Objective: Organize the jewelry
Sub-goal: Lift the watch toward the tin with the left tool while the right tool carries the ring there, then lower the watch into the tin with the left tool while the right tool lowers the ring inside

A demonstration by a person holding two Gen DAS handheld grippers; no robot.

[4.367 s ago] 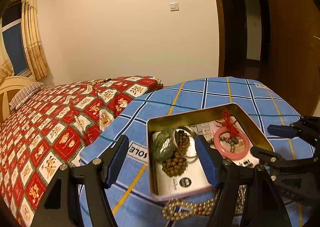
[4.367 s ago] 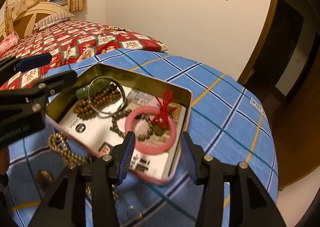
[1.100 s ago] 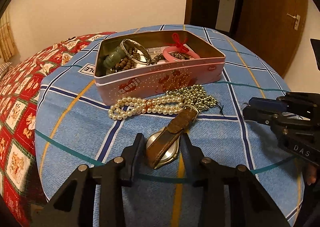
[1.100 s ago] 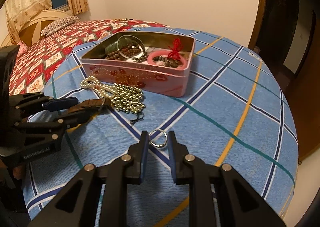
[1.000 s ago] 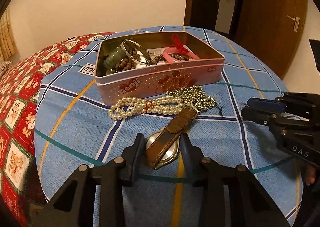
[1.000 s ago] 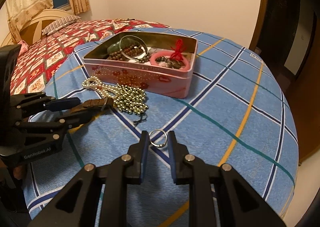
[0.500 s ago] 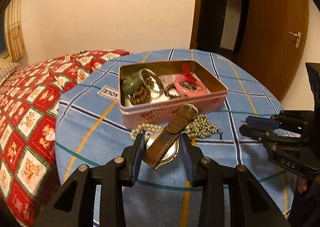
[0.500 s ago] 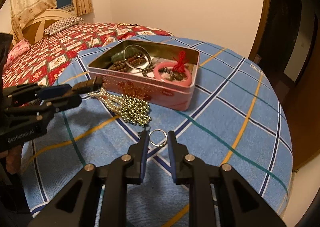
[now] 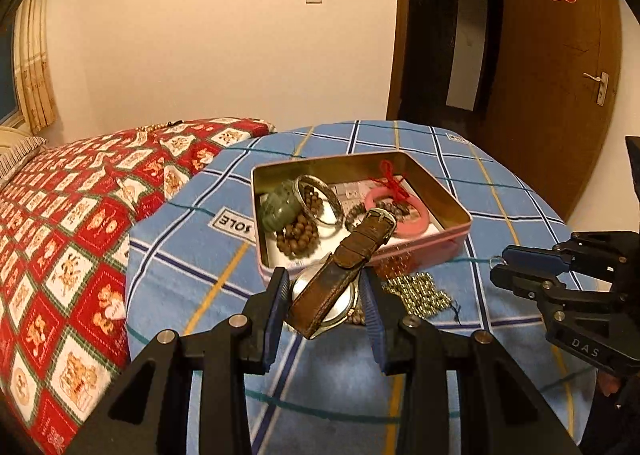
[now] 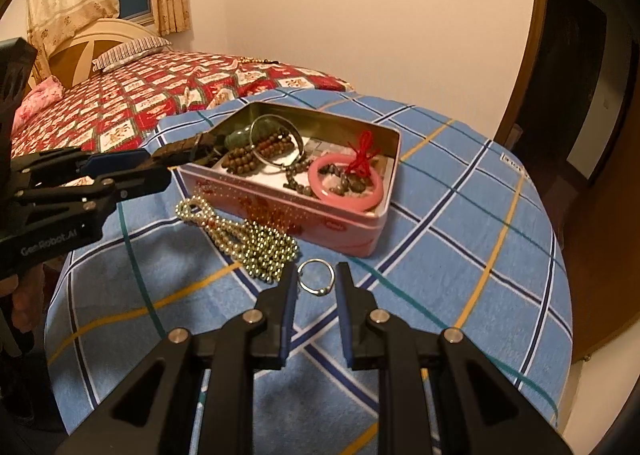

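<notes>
My left gripper (image 9: 325, 287) is shut on a wristwatch (image 9: 340, 279) with a brown leather strap and holds it in the air at the near edge of a pink tin (image 9: 440, 251). The strap tip reaches over the tin's rim (image 10: 188, 145). My right gripper (image 10: 316, 283) is shut on a small silver ring (image 10: 316, 277), held above the blue checked cloth. The tin (image 10: 320, 215) holds a pink bangle (image 10: 344, 185), wooden beads (image 10: 256, 153), a green stone piece (image 9: 280, 207) and a silver bangle (image 9: 320, 199).
A gold bead necklace (image 10: 256, 239) lies on the blue checked tablecloth (image 10: 460, 235) in front of the tin. A bed with a red patterned cover (image 9: 60, 235) stands to the left. A wooden door (image 9: 560, 75) is at the far right.
Both grippers have lifted off the cloth. The left one has carried the watch up and forward to the tin's near edge. The right one has raised the ring.
</notes>
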